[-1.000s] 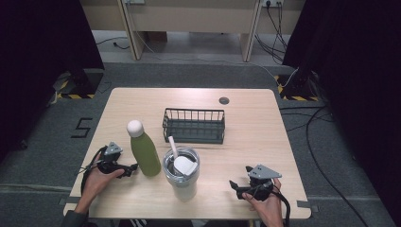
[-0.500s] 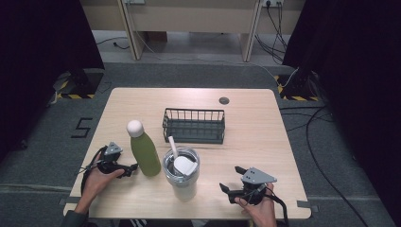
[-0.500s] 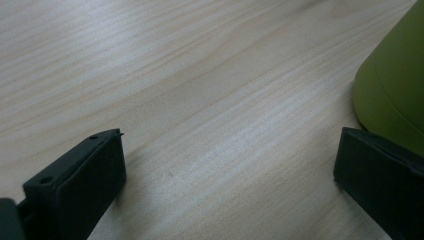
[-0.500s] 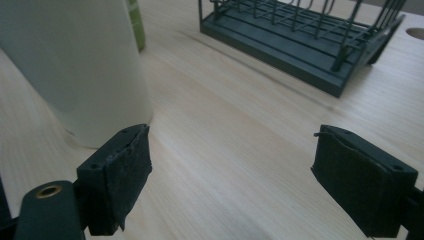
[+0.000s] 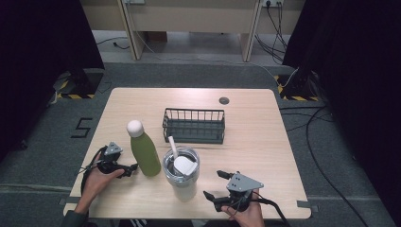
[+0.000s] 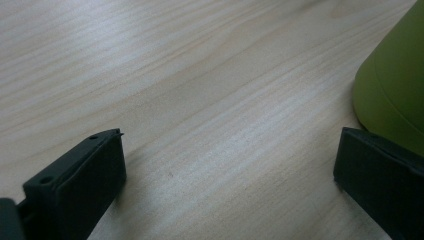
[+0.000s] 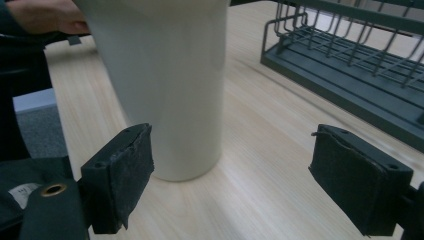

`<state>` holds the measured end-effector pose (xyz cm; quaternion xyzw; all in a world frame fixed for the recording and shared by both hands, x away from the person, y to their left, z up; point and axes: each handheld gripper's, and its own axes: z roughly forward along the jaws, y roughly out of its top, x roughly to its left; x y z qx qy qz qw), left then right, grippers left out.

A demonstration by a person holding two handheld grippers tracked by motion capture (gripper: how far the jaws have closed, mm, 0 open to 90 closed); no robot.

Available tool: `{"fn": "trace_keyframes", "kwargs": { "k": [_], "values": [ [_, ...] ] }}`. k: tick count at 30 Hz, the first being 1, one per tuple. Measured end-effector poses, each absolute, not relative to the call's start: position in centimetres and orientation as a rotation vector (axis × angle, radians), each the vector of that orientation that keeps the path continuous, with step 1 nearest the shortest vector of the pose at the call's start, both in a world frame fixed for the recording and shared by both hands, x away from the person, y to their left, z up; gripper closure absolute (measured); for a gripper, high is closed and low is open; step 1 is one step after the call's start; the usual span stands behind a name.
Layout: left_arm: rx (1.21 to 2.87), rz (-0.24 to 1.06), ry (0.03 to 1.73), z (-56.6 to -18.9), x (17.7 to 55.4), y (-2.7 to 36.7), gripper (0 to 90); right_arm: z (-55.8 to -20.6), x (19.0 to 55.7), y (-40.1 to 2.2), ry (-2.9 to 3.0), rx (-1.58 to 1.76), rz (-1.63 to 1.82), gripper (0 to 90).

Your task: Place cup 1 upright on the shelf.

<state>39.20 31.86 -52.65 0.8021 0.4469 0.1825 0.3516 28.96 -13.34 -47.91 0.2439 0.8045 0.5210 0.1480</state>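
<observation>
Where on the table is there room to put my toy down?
Bare wood lies behind the wire basket toward the far edge, and on the table's right side. The near middle is crowded: green bottle, tumbler, left gripper and right gripper.

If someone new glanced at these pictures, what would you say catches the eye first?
Probably the green bottle with its white cap, upright near the table's front left, with the open left gripper right beside its base. Next to it stands a white tumbler with a lid and straw, and the right gripper, jaws wide open, points at it from the front right. Behind both sits a dark wire basket at mid-table.
</observation>
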Motion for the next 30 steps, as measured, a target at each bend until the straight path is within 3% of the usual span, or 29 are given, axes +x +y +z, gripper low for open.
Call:
{"fn": "trace_keyframes", "kwargs": {
  "k": [30],
  "values": [
    [2.076, 0.473, 1.157, -52.7, 39.2, 31.9, 0.0, -48.8, 30.3, -8.5, 2.334, 0.586, 1.648, 14.2]
  ]
}}
